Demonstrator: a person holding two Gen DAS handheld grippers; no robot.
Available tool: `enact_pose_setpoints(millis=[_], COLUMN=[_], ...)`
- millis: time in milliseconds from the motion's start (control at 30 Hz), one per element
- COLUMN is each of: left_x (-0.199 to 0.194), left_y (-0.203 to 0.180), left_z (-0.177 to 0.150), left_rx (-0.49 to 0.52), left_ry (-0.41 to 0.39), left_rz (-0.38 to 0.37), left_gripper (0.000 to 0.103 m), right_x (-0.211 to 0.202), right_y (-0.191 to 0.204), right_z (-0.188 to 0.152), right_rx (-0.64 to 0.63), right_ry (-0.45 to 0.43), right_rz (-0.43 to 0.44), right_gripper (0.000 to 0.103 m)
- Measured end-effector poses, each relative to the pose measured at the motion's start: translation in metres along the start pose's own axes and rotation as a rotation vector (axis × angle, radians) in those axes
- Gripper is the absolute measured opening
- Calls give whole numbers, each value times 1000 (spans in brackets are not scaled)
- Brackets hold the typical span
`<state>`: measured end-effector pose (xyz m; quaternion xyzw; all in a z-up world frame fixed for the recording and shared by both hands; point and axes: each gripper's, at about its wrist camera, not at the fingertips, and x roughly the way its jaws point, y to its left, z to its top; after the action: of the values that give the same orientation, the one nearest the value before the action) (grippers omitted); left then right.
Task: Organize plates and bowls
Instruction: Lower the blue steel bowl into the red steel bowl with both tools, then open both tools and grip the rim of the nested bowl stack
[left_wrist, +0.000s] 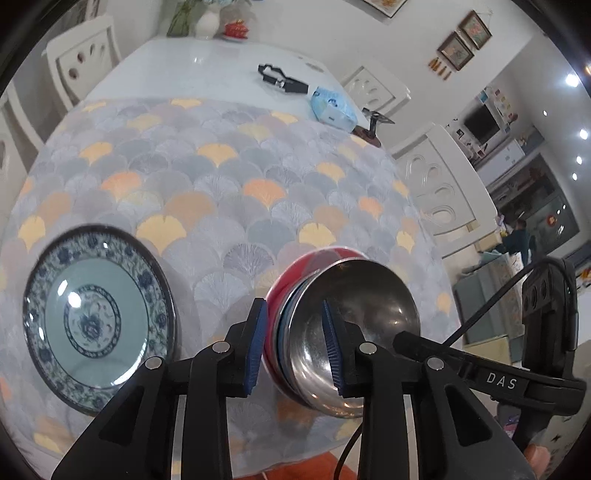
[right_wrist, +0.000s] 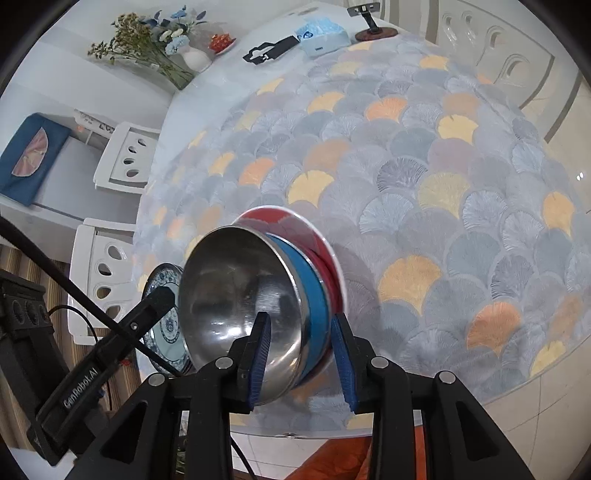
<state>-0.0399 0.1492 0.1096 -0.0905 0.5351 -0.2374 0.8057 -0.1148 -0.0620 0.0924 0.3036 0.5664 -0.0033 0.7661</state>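
Observation:
A stack of a steel bowl (left_wrist: 354, 317), a blue bowl (right_wrist: 314, 306) and a red bowl (left_wrist: 291, 284) is held tilted above the patterned tablecloth. My left gripper (left_wrist: 295, 343) is shut on the stack's near left rim, one pad inside the steel bowl. My right gripper (right_wrist: 303, 360) is shut on the stack's other rim, one pad inside the steel bowl (right_wrist: 243, 295), one outside the blue bowl. A blue-and-white patterned plate (left_wrist: 99, 314) lies on the cloth left of the stack; it also shows in the right wrist view (right_wrist: 166, 332).
A tissue pack (left_wrist: 332, 107), a black tool (left_wrist: 280, 79), a small stand (left_wrist: 373, 125), a vase (left_wrist: 207, 22) and a red dish (left_wrist: 236, 29) sit at the table's far end. White chairs (left_wrist: 436, 181) surround the table. The table's near edge (right_wrist: 295, 434) is close below.

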Motion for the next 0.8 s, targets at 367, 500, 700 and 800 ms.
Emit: enact_pose_setpoints(millis=[367, 500, 700, 800], left_x=[-2, -39, -100, -122], left_y=[-9, -24, -48, -44], left_z=[-10, -12, -20, -28], left_rx=[-10, 37, 137, 103], left_ry=[-4, -144, -323, -367], left_rz=[11, 175, 281, 318], left_gripper=[27, 28, 35, 57], right_x=[-3, -19, -61, -76], right_y=[-18, -3, 43, 63], right_z=[-7, -10, -22, -33], right_rx=[22, -31, -196, -251], right_ry=[20, -7, -137, -153], right_rz=[45, 83, 66, 27], right_gripper=[33, 38, 61, 72])
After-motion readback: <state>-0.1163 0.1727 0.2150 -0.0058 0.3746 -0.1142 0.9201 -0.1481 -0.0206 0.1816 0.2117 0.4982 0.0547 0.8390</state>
